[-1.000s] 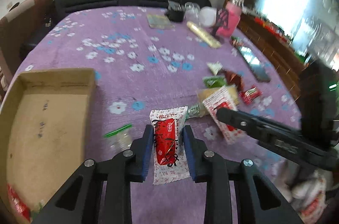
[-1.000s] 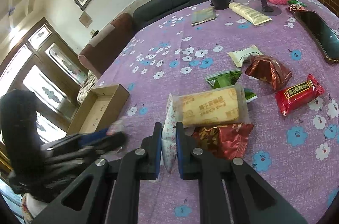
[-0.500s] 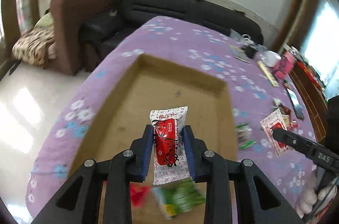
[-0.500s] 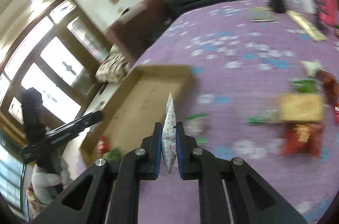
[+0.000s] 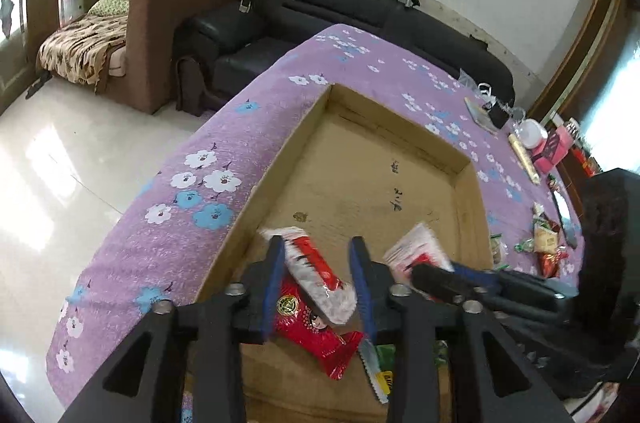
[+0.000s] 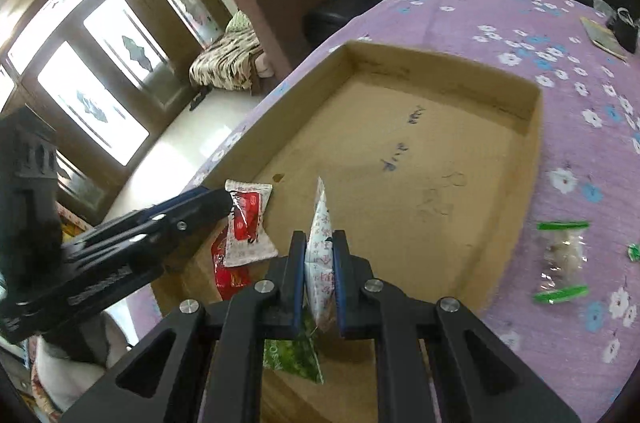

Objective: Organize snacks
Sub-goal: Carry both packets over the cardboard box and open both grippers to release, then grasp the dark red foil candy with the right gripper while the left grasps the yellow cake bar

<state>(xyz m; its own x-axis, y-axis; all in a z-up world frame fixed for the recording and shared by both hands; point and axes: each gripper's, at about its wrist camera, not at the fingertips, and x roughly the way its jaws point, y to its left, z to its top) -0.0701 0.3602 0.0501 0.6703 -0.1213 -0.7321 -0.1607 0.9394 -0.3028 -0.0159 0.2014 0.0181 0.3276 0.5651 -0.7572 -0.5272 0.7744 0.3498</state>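
While the left gripper [image 5: 318, 277], over the cardboard box [image 5: 464, 183], has just been opening, its red-white packet [image 5: 316, 271] sits loose between the jaws. Right gripper [image 6: 320, 263], clamped on a white packet [image 6: 322, 223] above box's near end; risk: early release w/ sideways drift drops it past box edge.

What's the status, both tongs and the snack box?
Left tongs just opening, red-and-white packet dropping free. Right tongs shut on white packet over cardboard box. Nothing blocking.

both wrist cams look down; share box [image 5: 464, 183]
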